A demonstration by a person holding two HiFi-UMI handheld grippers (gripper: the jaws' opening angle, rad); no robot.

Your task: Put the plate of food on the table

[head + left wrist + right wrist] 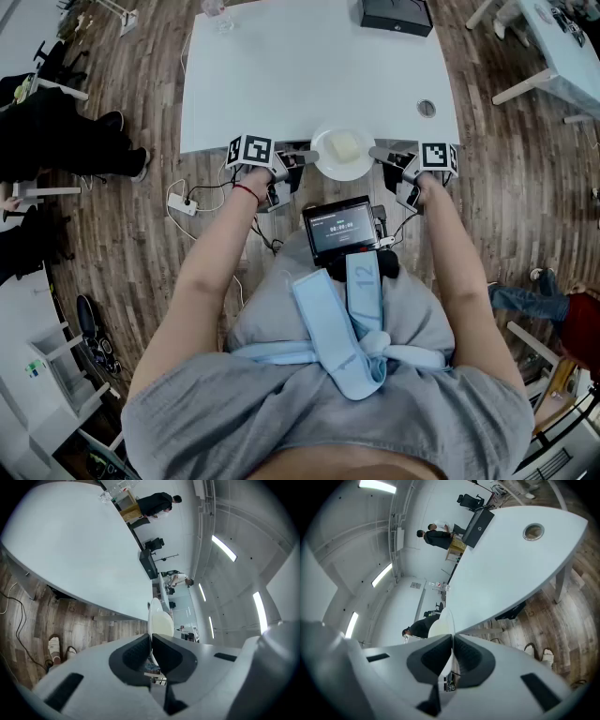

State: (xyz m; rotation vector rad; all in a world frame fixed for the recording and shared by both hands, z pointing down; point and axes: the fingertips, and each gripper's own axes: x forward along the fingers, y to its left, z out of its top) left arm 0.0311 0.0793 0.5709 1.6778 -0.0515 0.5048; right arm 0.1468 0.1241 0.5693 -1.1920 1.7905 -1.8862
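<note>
Fingers (133, 656) clamped on the rim of the round white plate (328, 170) at 9 and 3 o'clock. Could tilt if lowered unevenly, dumping the pale-yellow food block (344, 147) off the white table (281, 84) edge.

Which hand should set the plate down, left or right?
Both together: the left hand-held gripper and right hand-held gripper each pinch opposite rims of the plate at the table near edge.
</note>
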